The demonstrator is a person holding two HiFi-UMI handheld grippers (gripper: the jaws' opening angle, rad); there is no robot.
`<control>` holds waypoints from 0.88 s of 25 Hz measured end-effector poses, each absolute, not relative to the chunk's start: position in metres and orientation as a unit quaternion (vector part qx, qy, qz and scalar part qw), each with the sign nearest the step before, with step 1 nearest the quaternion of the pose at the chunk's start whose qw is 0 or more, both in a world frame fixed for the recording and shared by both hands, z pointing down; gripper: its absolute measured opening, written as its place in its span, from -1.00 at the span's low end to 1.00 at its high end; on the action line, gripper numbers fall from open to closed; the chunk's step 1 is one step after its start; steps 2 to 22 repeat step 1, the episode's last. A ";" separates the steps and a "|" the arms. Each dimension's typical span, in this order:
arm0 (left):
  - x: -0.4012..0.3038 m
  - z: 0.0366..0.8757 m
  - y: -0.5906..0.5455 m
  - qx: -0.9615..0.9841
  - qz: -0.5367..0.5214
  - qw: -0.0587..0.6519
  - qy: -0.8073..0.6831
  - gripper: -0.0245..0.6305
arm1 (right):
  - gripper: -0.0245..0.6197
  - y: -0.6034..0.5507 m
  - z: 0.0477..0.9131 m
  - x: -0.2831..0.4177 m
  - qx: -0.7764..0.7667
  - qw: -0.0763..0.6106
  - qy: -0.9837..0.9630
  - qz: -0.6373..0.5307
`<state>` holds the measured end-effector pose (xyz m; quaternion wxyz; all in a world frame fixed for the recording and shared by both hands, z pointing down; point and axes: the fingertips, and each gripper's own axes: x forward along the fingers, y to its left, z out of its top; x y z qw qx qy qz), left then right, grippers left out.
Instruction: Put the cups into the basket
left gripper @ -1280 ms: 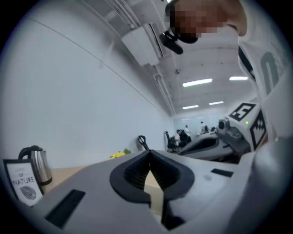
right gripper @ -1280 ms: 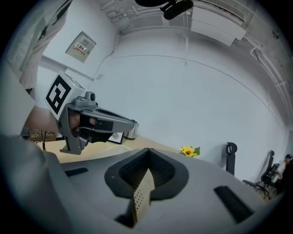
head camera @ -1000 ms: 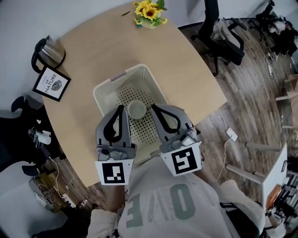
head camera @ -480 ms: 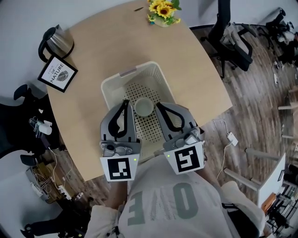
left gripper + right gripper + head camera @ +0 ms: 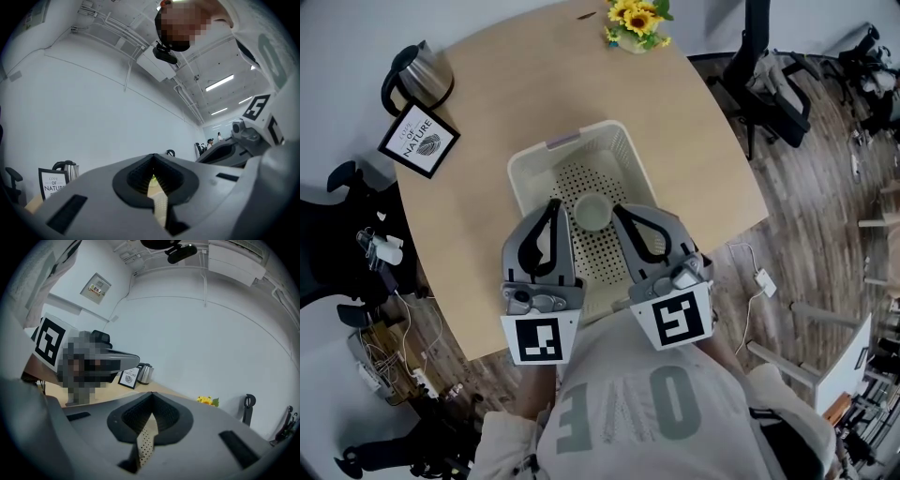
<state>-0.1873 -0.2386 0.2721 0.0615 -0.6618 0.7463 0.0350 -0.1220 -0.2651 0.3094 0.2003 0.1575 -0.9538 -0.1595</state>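
White perforated basket is holding one cup. Two grippers are flanking that cup: left gripper at 9 o'clock, right gripper at 3 o'clock, both jaws pressing together, gripping nothing.

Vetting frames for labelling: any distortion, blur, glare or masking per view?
Head view: sharp, evenly lit, mild barrel bowing; cup and basket clear. Left gripper view: heavy fisheye, dark corners, mosaic patch at top, bright ceiling strips. Right gripper view: same fisheye, mosaic patch at left.
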 end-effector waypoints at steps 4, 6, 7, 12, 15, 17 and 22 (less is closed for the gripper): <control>-0.187 0.272 -0.238 -0.662 0.033 0.063 0.746 -0.90 | -0.93 -0.264 0.309 -0.122 0.157 0.201 -0.954 -0.160; -0.187 0.272 -0.238 -0.662 0.033 0.063 0.746 -0.90 | -0.93 -0.264 0.309 -0.122 0.157 0.201 -0.954 -0.160; -0.187 0.272 -0.238 -0.662 0.033 0.063 0.746 -0.90 | -0.93 -0.264 0.309 -0.122 0.157 0.201 -0.954 -0.160; -0.187 0.272 -0.238 -0.662 0.033 0.063 0.746 -0.90 | -0.93 -0.264 0.309 -0.122 0.157 0.201 -0.954 -0.160; -0.187 0.272 -0.238 -0.662 0.033 0.063 0.746 -0.90 | -0.93 -0.264 0.309 -0.122 0.157 0.201 -0.954 -0.160; -0.187 0.272 -0.238 -0.662 0.033 0.063 0.746 -0.90 | -0.93 -0.264 0.309 -0.122 0.157 0.201 -0.954 -0.160; -0.187 0.272 -0.238 -0.662 0.033 0.063 0.746 -0.90 | -0.93 -0.264 0.309 -0.122 0.157 0.201 -0.954 -0.160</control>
